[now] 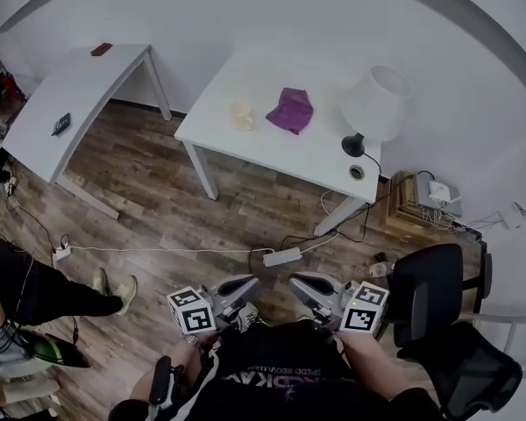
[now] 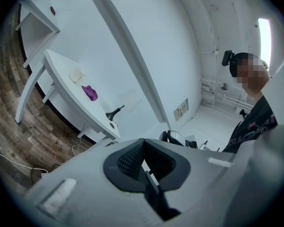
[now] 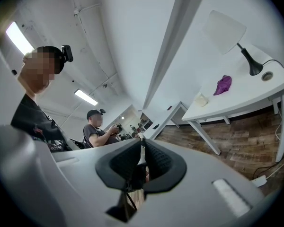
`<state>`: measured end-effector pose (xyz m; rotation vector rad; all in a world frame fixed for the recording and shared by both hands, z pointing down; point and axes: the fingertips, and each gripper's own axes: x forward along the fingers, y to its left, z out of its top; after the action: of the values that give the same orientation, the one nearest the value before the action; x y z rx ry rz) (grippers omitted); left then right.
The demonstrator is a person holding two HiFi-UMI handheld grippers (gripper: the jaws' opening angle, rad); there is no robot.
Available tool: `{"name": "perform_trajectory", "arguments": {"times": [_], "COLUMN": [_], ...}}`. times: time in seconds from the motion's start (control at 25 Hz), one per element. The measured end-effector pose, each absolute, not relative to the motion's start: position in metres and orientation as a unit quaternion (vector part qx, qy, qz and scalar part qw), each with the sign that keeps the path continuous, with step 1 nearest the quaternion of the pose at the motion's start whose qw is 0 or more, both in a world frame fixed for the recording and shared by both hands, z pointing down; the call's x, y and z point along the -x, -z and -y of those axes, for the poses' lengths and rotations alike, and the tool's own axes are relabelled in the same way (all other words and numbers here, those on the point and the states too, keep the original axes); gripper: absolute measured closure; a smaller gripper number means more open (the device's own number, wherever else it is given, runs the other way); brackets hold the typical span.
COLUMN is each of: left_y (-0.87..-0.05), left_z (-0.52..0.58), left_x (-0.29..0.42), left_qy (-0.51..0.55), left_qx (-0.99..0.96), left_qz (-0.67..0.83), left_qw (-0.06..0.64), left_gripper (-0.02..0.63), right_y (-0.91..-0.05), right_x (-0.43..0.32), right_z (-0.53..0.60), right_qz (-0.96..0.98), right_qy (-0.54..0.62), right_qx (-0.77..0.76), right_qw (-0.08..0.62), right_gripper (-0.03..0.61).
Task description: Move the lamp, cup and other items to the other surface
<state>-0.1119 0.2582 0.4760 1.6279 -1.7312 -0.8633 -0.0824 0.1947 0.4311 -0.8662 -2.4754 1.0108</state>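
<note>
Step in hand: approach; nothing is picked up yet. The left tool and right tool, bottom centre, have jaws nearly together and empty. The lamp, cup and purple cloth rest on the bench, upper centre. Next move: close in, open a tool, grasp an item. The destination bench is at upper left.

Person wears black T-shirt, short sleeves, faint purple lettering across chest. Black strap around left forearm. Left gripper and right gripper: rounded pale grey shells, slightly glossy. White cube with black square markers at rear of left one; matching cube on right one. Jaw pads black, finely ribbed, ringed by dark collar. Small white rectangular patches on grey housing.
</note>
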Motion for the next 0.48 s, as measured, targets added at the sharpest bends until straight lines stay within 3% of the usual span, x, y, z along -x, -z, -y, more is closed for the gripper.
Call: {"name": "perform_trajectory", "arguments": {"times": [0.48], "left_y": [-0.475], "left_z": [-0.31], "left_x": [0.143], "left_qy": [0.317], "left_qx": [-0.55], "left_qz": [0.724], "left_qw": [0.27], "left_gripper": [0.618], "right_y": [-0.441], "right_x": [0.14], "right_z": [-0.222], "right_qz": [0.841], "right_qy": [-0.342], "right_qx": [0.366], "right_qw": [0.202], "right_gripper": [0.528]}}
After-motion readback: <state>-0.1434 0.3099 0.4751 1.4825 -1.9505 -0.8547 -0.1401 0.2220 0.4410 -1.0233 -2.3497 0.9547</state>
